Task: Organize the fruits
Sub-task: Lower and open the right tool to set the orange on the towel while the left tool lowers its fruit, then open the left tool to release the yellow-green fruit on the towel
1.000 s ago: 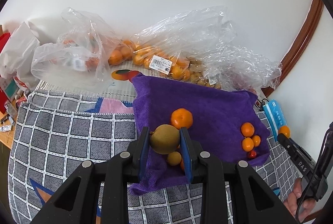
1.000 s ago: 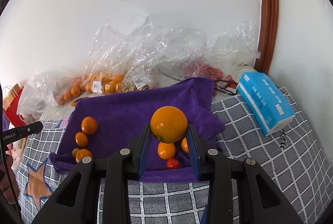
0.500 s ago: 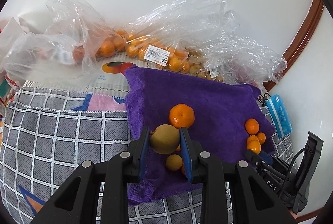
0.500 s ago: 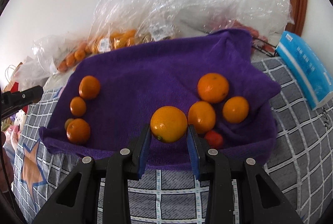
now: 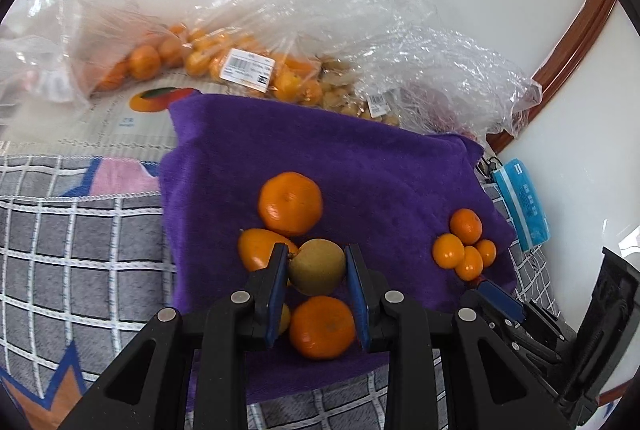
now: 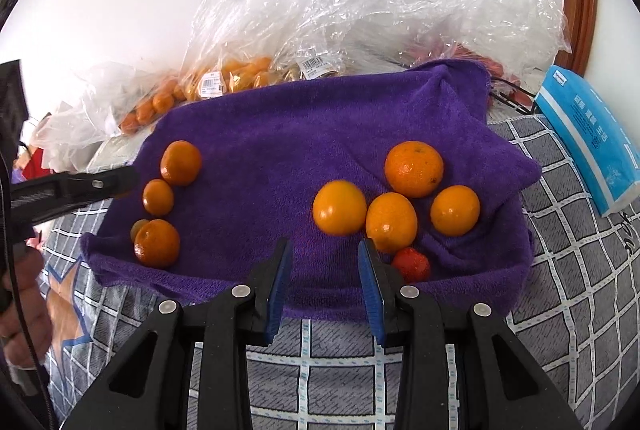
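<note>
My left gripper (image 5: 317, 262) is shut on a brownish-green pear (image 5: 317, 266), low over the near left part of the purple towel (image 5: 360, 166). Around it lie a large mandarin (image 5: 290, 203), an orange (image 5: 258, 248) and another mandarin (image 5: 322, 327). My right gripper (image 6: 325, 262) is open and empty above the towel's near edge (image 6: 320, 290). Just beyond it lies an orange (image 6: 339, 207), beside a cluster of three oranges (image 6: 414, 168) and a small red fruit (image 6: 411, 264). A left group of mandarins (image 6: 180, 162) lies across the towel.
Clear plastic bags of oranges and small fruit (image 5: 248, 62) lie behind the towel against the white wall. A blue tissue pack (image 6: 588, 134) lies to the right on the checked grey cover (image 6: 560, 270). The left gripper's arm (image 6: 68, 190) reaches in from the left.
My right gripper has opened and let go of the orange, which now lies on the towel beside the right cluster. My left gripper has moved lower and closer over the towel, still holding the pear.
</note>
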`<state>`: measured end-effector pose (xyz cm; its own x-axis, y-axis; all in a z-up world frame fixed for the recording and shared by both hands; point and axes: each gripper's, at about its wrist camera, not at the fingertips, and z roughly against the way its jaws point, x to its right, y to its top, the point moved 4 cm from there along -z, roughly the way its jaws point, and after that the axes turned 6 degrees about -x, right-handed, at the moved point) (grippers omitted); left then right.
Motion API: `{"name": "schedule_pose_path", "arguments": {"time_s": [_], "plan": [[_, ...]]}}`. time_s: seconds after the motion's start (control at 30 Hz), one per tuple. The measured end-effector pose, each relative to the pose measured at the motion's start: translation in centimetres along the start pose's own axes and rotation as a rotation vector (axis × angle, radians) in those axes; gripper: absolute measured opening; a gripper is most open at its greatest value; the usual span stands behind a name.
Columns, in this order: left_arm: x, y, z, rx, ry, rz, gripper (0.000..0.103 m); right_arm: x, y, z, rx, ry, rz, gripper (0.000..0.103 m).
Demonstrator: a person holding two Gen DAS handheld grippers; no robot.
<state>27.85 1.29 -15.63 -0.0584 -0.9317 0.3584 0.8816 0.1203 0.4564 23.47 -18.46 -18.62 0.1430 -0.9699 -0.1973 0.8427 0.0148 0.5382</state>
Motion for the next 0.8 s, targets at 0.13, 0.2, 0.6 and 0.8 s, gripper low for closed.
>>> {"name": "schedule_pose_path", "arguments": {"time_s": [0.13,0.2,0.6,0.8], "plan": [[0.8,0.1,-1.0,-0.006,-0.007,-0.008,0.027,0.3,-0.3,0.8,0.014,0.005,-0.004,0.035],[1.2,0.2,-1.2,-0.006,0.003,-0.016,0.027,0.6,-0.5,1.2,0.021,0.003,-0.009,0.035],[3.0,-0.2,-2.5,0.003,0.088,-0.091,0.027,1.3,-0.9,1.8,0.042,0.003,-0.033,0.035],[2.8,-0.7,-3.5,0.006,0.138,-0.101,0.027,1.5,-1.0,2.0,0.045,-0.023,-0.029,0.035]]}}
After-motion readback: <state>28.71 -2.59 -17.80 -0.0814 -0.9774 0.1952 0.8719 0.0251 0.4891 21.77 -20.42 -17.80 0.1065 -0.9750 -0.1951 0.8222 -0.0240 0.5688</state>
